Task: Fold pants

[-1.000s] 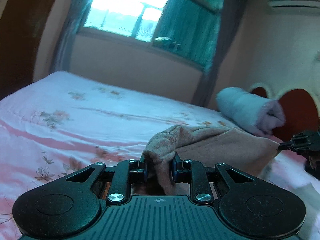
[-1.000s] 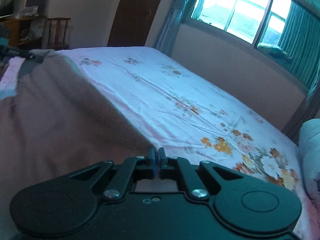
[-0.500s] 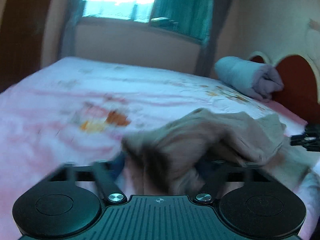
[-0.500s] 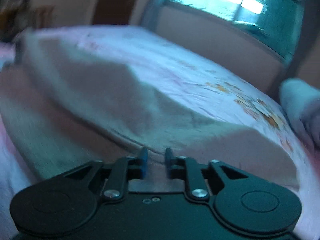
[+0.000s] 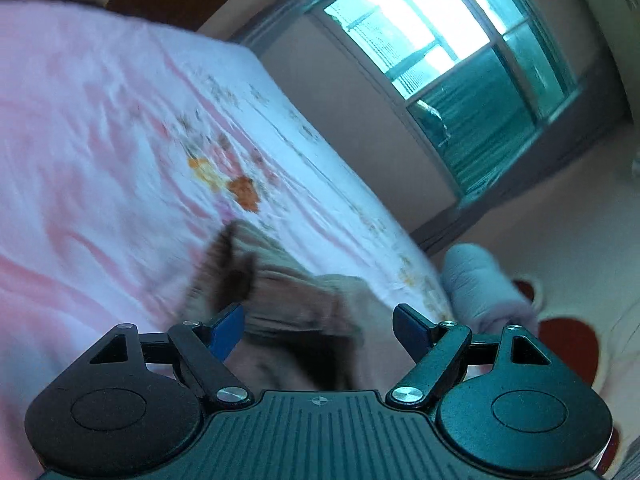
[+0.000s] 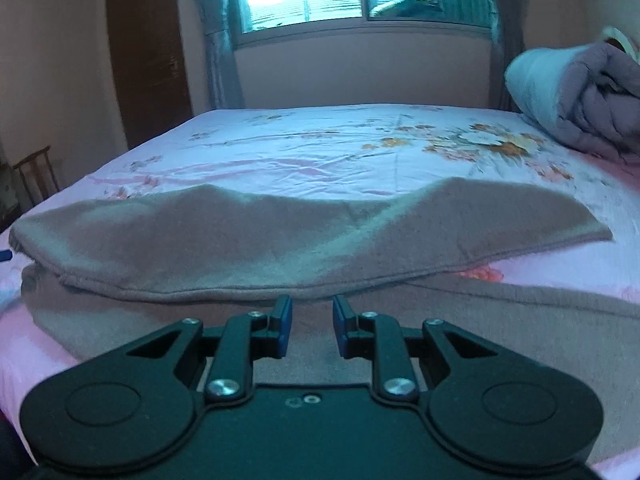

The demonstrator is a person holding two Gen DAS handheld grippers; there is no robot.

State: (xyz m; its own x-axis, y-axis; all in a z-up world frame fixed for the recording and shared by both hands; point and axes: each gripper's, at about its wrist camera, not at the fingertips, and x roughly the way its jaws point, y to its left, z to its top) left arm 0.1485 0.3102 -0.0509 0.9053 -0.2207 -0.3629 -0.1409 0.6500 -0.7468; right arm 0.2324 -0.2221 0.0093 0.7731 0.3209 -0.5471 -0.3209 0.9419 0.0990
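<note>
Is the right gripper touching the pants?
Cannot tell. Right wrist view: right gripper open, nothing between its fingers, just above the pants; contact underneath unclear.

Left gripper (image 5: 318, 326) tilts in its own view, rolled so the scene slants behind it. Its jaws are spread wide, the blue-padded fingers (image 5: 227, 330) far apart and gripping nothing; cloth behind them is blurred. Right gripper (image 6: 310, 326) sits level in its wrist view, low over the pants (image 6: 280, 236) near the bed's near edge. Its jaws are parted with a narrow gap, blue pads (image 6: 285, 330) facing each other, nothing between them. Linkage arms on both grippers are black, with silver pivot screws showing.
</note>
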